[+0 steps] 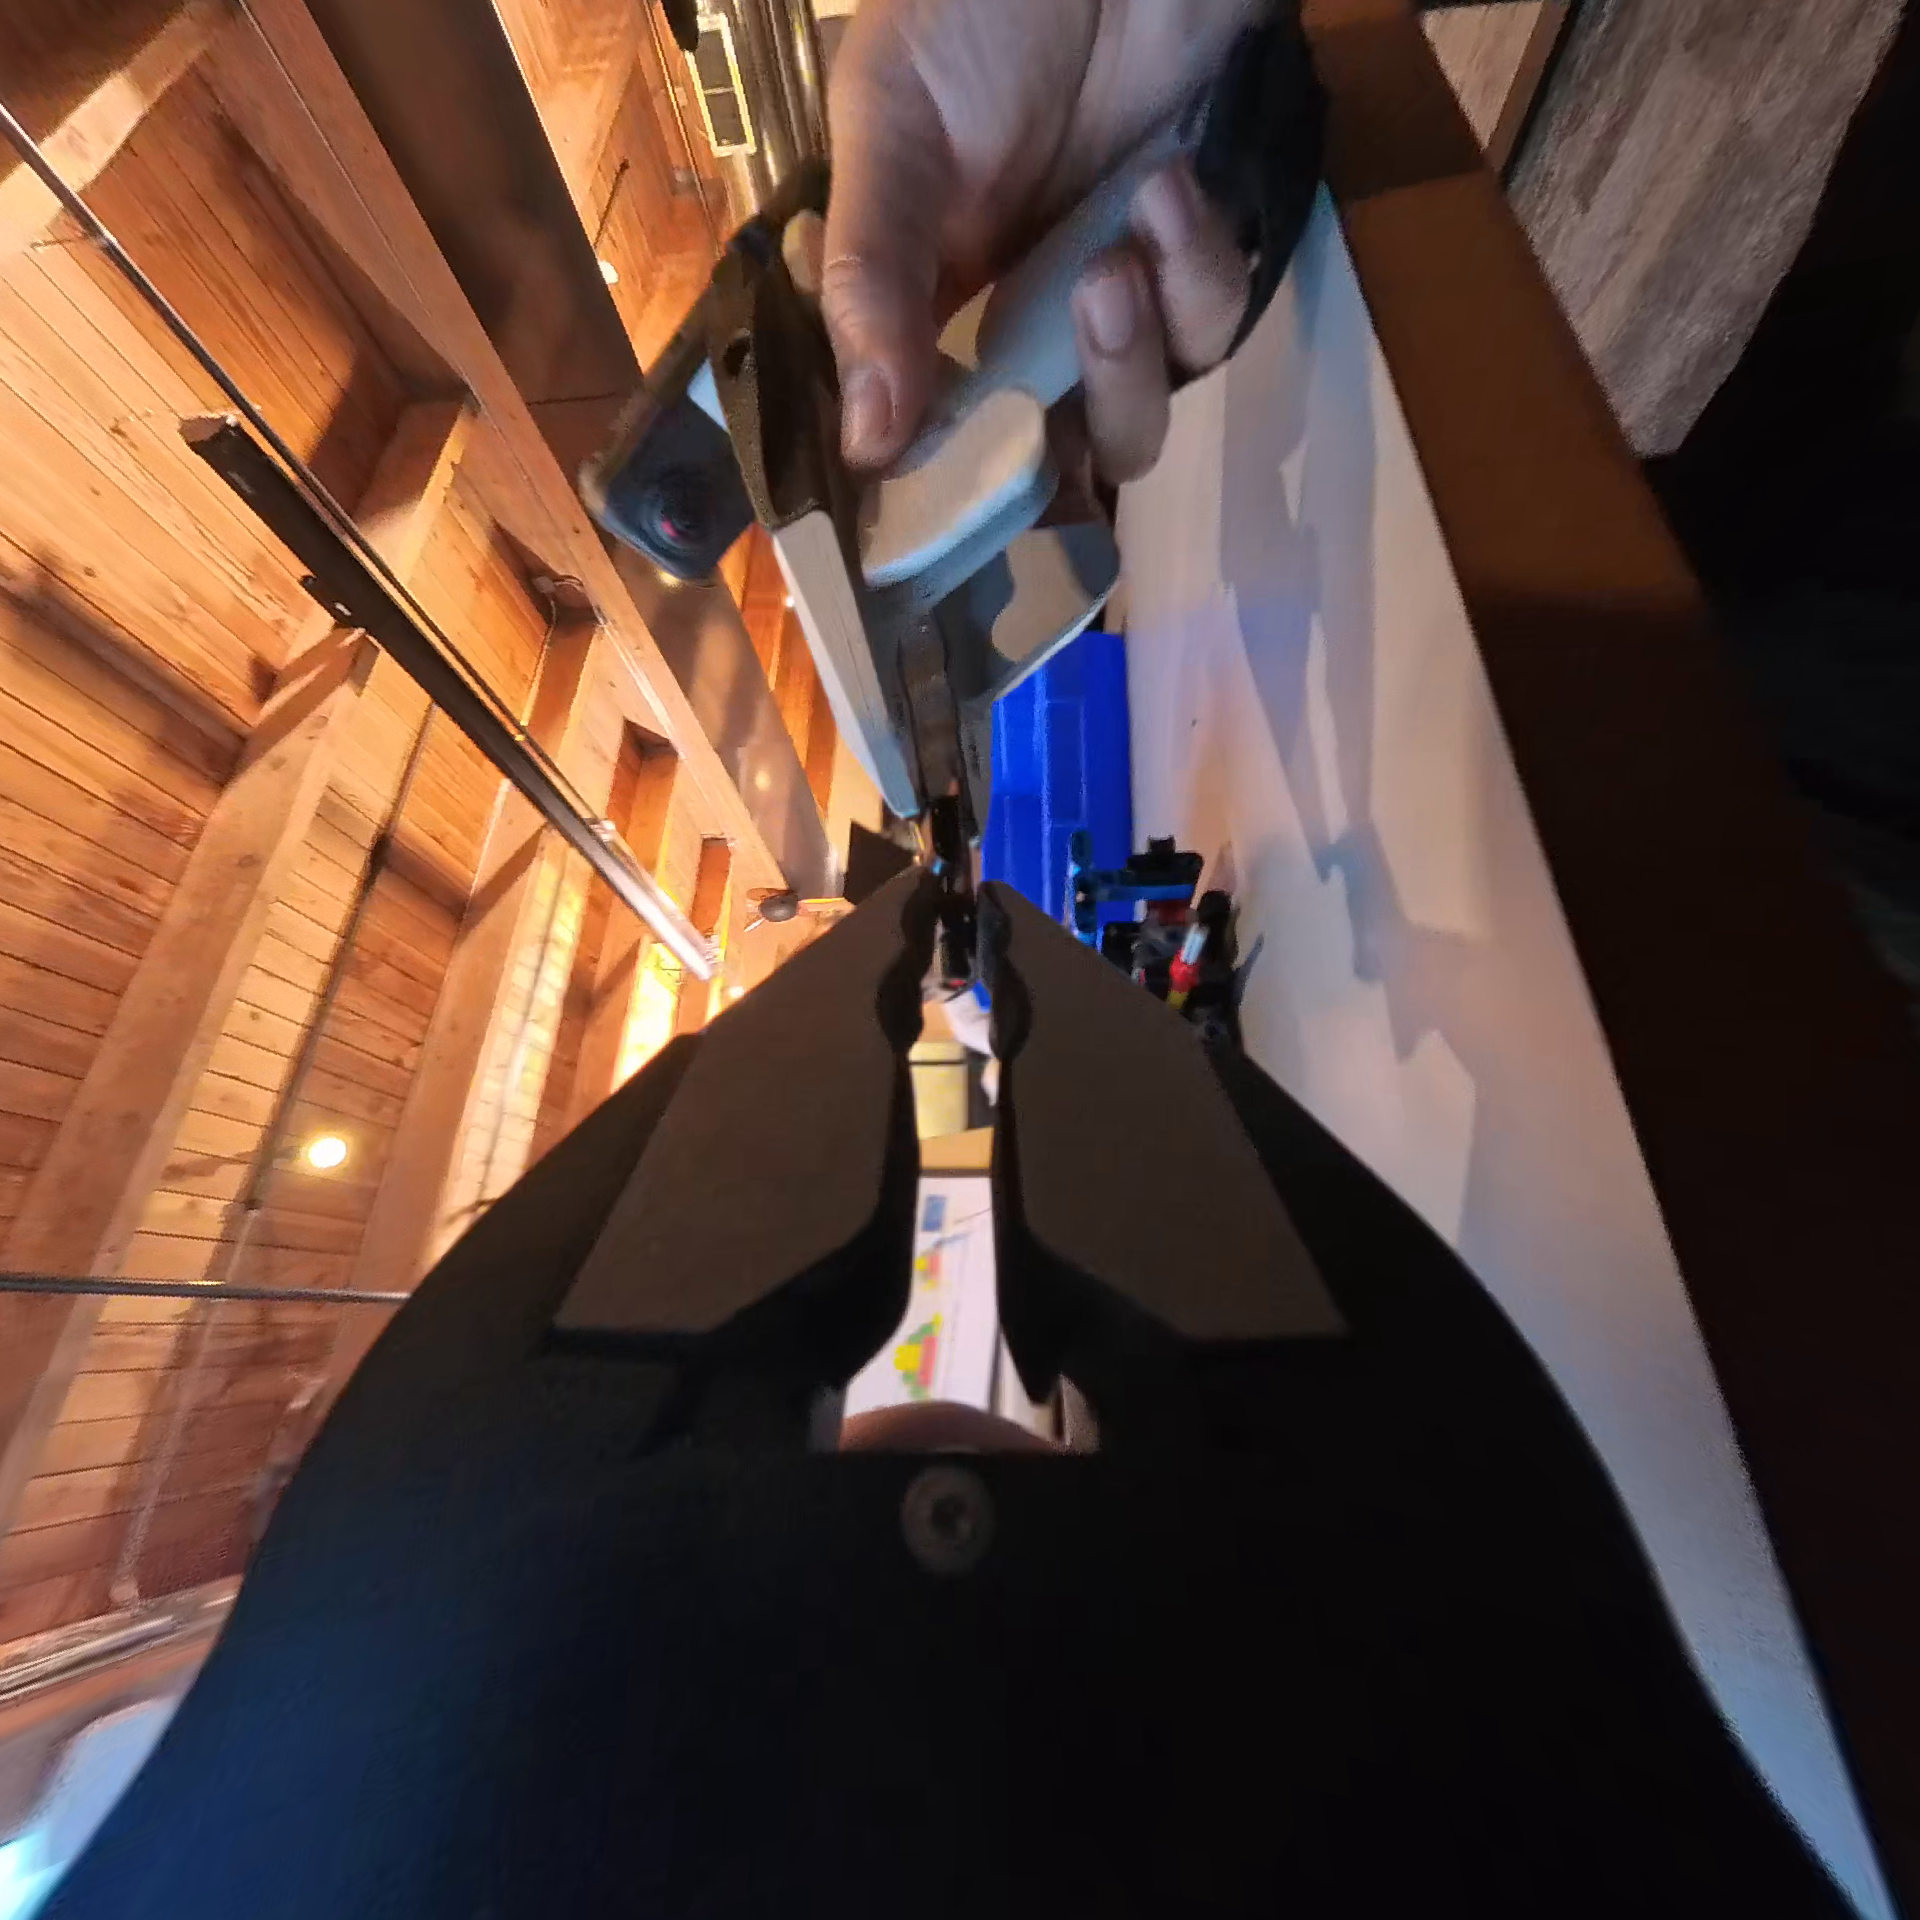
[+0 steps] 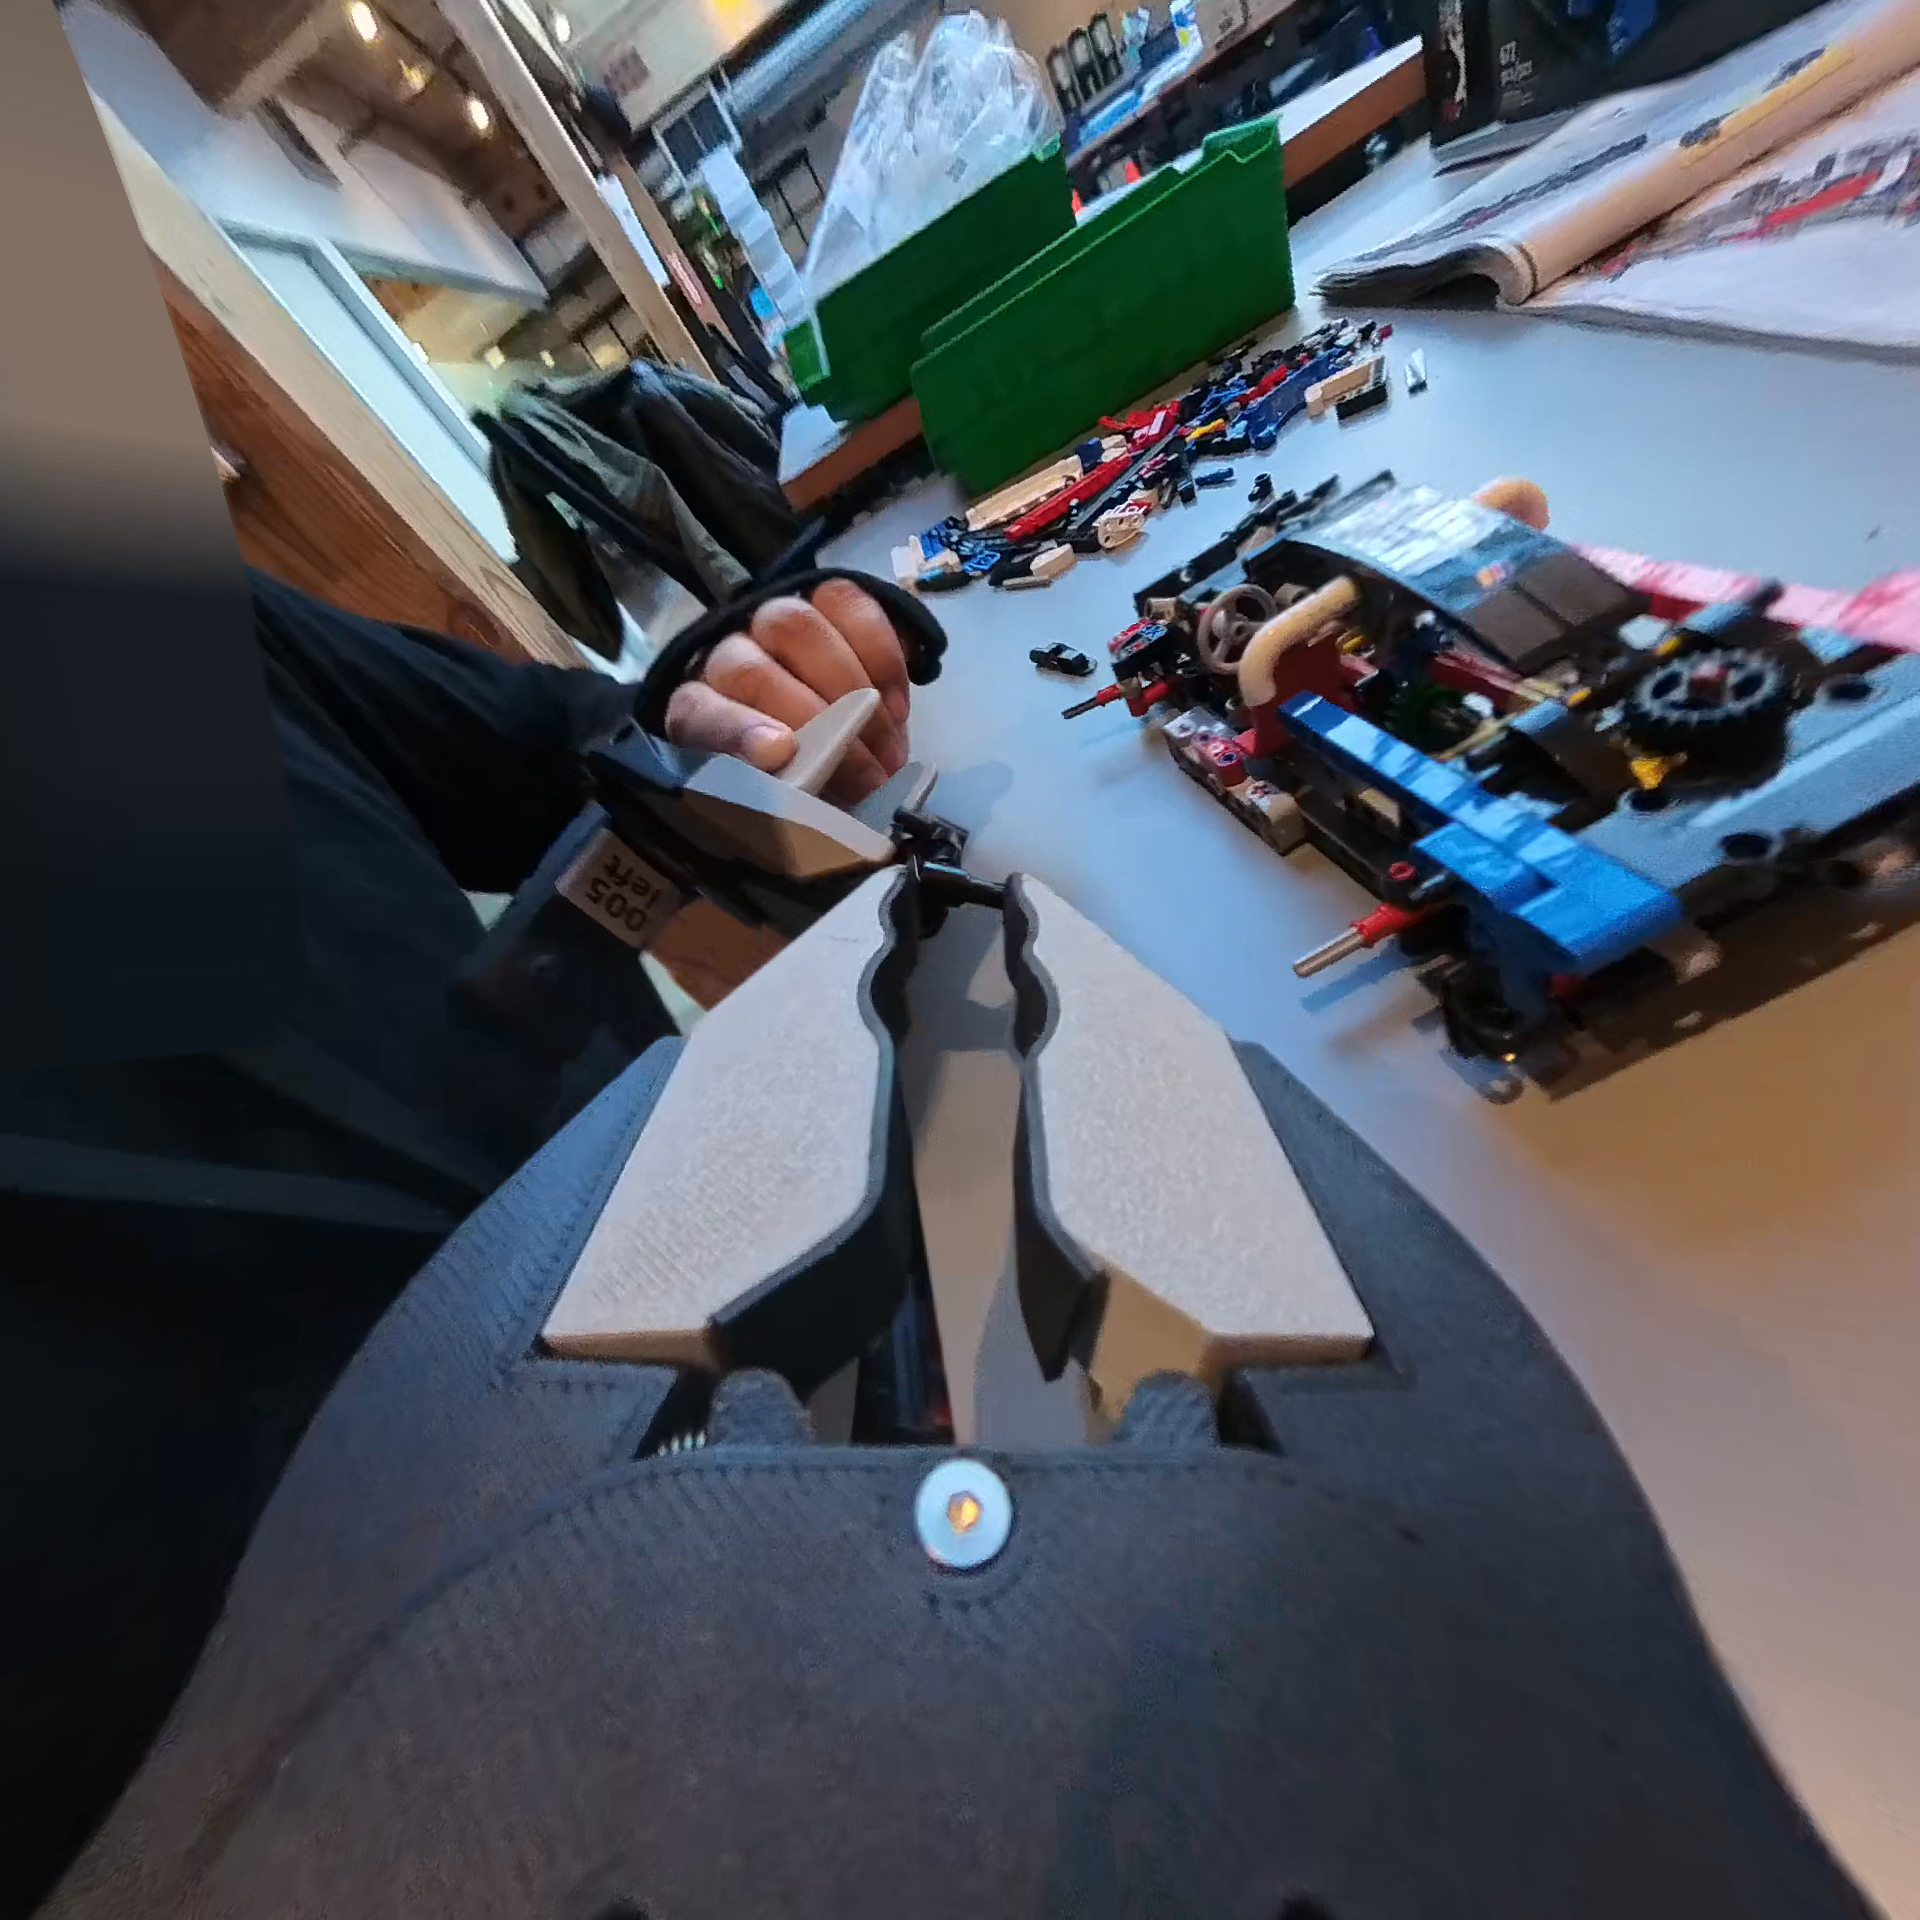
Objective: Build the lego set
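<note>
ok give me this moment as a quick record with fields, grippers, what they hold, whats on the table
left gripper: shut on small black piece
right gripper: gripping the same piece from the other end
height: piece is held above the table
car model: partly built, on the table to the right
loose pieces: spread beyond the model
green bins: behind the pieces
open booklet: far right

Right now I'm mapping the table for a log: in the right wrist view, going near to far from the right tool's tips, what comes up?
Right tool holding small black piece → loose black piece → pile of loose pieces → green bins.
</note>
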### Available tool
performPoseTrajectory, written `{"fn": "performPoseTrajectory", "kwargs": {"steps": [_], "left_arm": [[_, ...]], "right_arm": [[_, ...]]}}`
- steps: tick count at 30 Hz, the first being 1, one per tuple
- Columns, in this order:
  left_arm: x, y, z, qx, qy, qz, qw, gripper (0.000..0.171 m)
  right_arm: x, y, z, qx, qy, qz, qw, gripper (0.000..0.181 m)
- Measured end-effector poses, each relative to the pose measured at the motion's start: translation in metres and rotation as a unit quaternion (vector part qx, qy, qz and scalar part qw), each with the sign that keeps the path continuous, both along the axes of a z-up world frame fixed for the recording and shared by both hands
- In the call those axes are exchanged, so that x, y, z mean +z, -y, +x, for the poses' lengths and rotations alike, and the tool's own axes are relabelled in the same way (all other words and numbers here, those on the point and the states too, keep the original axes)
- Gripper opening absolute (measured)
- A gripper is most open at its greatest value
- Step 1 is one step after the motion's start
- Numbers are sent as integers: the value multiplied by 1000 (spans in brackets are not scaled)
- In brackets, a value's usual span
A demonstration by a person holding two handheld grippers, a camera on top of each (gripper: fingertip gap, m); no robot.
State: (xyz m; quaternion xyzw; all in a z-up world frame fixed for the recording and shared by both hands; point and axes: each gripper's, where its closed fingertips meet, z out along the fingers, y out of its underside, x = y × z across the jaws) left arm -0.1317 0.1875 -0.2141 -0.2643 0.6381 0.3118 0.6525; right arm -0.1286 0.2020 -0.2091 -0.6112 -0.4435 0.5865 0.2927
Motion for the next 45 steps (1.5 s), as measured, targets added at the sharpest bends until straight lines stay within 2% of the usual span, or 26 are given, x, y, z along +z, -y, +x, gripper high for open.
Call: {"fn": "performPoseTrajectory", "kwargs": {"steps": [3,6,8,10,12,14,18,20,23,26,29,31,33,35,37,43,45], "left_arm": [[-1,3,0,-31,40,-95,994,2],[-10,6,1,-57,64,-185,979,2],[-12,5,-1,-70,89,-245,963,3],[-9,2,-4,-73,102,-260,958,3],[-11,1,-6,-63,88,-245,963,3],[-16,1,-5,-54,62,-217,973,2],[-17,-2,-5,-33,33,-157,987,2],[-17,-1,-4,-34,30,-153,987,2],[-17,-3,-6,-34,33,-159,986,2],[-16,-3,-6,-37,41,-171,984,2],[-17,-1,-5,-48,54,-203,976,2],[-20,2,-3,-59,68,-249,964,3],[-21,3,-3,-68,79,-277,955,3],[-34,9,0,-86,65,-331,937,4],[-50,20,3,-110,49,-413,903,4],[-58,16,1,-96,26,-410,907,4],[-64,17,1,-90,5,-392,915,5]], "right_arm": [[-4,5,3,12,25,139,990,13],[-11,8,5,20,60,297,953,13],[-12,9,3,20,69,360,930,13],[-8,6,1,8,66,345,936,13],[-9,-1,1,-3,74,276,958,17],[-12,-3,3,5,84,187,979,28],[-11,4,3,45,78,22,996,25],[-16,2,2,43,83,-11,996,16],[-17,-1,0,37,81,-12,996,9],[-15,-1,-1,34,73,20,997,6],[-13,1,-2,32,69,109,991,1],[-17,2,-1,31,82,194,977,1],[-21,2,-1,26,91,242,966,1],[-30,4,1,41,113,241,963,2],[-40,3,3,44,135,243,960,12],[-42,7,1,61,136,201,968,26],[-48,8,-5,63,155,181,969,18]]}}
